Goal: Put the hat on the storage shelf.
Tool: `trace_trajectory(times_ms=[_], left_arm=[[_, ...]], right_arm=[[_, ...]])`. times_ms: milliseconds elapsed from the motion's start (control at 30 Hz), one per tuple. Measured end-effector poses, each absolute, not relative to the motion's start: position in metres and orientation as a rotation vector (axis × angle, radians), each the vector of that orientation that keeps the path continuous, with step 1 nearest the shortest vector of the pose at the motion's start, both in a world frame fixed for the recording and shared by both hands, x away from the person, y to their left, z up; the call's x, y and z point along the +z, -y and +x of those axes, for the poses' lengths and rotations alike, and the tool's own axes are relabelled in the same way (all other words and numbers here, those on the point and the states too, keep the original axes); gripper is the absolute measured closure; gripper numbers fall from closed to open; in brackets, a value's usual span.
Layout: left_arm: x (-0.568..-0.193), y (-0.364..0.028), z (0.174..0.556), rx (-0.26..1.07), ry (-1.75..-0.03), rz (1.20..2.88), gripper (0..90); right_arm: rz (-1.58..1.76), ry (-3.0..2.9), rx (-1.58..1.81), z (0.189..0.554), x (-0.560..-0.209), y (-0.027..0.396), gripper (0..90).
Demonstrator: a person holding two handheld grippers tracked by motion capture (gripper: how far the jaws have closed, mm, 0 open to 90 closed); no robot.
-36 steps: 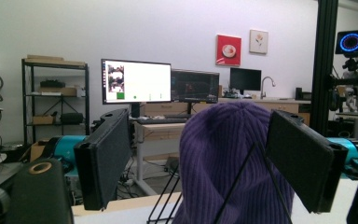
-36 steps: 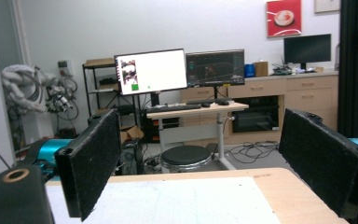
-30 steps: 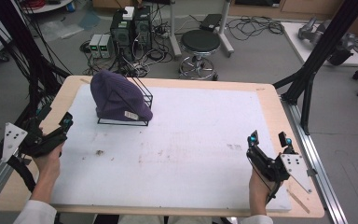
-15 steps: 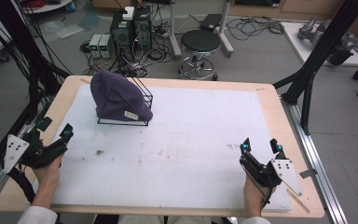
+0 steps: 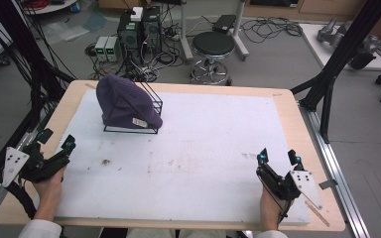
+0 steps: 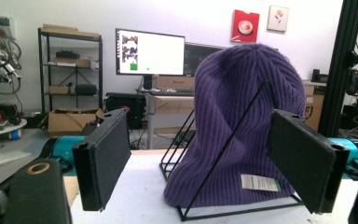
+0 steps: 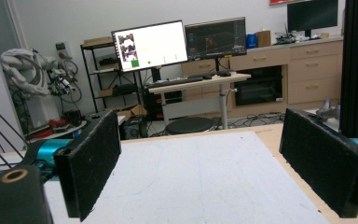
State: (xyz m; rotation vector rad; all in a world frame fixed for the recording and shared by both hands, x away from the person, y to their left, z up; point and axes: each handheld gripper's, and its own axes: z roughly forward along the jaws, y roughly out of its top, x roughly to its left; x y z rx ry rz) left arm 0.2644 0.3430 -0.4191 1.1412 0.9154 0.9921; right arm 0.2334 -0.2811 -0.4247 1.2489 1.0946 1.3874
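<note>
A purple knit beanie with a small white label is draped over a black wire rack at the far left of the white mat. My left gripper is open near the mat's left edge and points toward the beanie, well short of it. In the left gripper view the beanie and rack stand upright between and beyond the spread jaws of the left gripper. My right gripper is open at the near right, holding nothing. The right gripper looks over bare mat.
The mat lies on a wooden table with black frame posts at the right and left. Beyond the far edge are a round stool, computer boxes and cables on the floor. Faint stains mark the mat's middle.
Both grippers have drawn back toward the near edge of the table, the right one also slightly left. The beanie and rack have not moved.
</note>
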Motion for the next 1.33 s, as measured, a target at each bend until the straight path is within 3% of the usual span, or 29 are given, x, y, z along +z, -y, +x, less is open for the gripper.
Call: trace_trajectory(times_ms=[1333], left_arm=[[-0.4245, -0.3402, 0.2685, 0.960, -0.927, 1.170, 21.9]], right_arm=[[1.260, -1.163, 1.389, 0.2350, -0.4287, 0.2806, 11.8]])
